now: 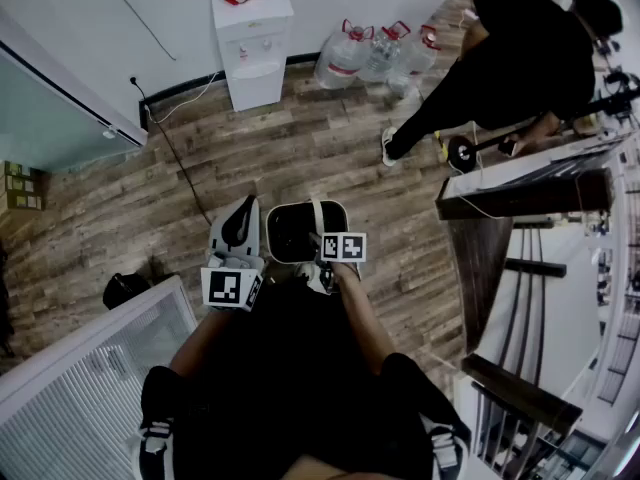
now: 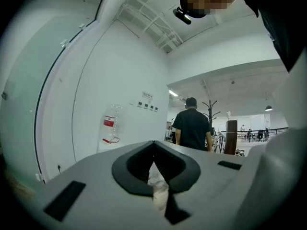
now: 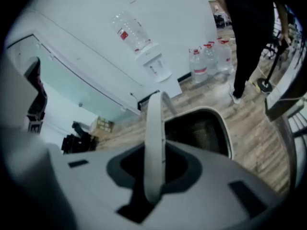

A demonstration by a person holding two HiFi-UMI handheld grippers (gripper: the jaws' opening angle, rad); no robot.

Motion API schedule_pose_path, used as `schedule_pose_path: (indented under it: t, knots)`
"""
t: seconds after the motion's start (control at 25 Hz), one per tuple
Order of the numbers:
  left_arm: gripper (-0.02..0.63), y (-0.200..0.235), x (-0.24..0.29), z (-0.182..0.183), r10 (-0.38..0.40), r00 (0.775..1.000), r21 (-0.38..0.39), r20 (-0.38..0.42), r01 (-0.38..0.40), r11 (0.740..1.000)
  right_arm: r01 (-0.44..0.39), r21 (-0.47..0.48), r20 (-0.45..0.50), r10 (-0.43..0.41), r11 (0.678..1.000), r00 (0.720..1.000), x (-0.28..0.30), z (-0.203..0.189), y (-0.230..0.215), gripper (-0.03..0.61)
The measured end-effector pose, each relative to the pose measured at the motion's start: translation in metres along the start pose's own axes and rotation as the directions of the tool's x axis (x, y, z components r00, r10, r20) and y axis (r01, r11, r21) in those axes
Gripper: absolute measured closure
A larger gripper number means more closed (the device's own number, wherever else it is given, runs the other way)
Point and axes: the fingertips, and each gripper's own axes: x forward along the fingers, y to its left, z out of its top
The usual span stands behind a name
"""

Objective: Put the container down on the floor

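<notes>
Quick tally: two grippers, a left gripper and a right gripper, plus one white container with one handle and one crumpled white scrap. Farther off there are three water jugs, one water dispenser and one other person.

The container has a white rim and a dark inside with fine mesh patterning; its handle is white; the left gripper is pale grey with black pads, on a whitish crumpled scrap; its marker cube shows black squares on white; the floor is grey-brown wood planks; at 12 o'clock a white water dispenser; at 1 o'clock clear jugs, red-capped.
</notes>
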Motion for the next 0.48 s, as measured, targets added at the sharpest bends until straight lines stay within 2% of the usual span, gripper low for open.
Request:
schedule_pose_path:
  t: [0.28, 0.48]
  knots:
    - [0.585, 0.0041, -0.0015, -0.0012, 0.002, 1.000, -0.009, 0.001, -0.002, 1.000, 0.004, -0.005, 0.000, -0.004, 1.000, 1.000, -0.0007, -0.0002, 0.0019, 0.494]
    - [0.586, 0.0097, -0.0042, 0.0001, -0.003, 1.000, -0.016, 0.001, 0.003, 1.000, -0.009, 0.043, 0.021, 0.008, 0.999, 1.000, -0.0039, 0.0032, 0.0050, 0.494]
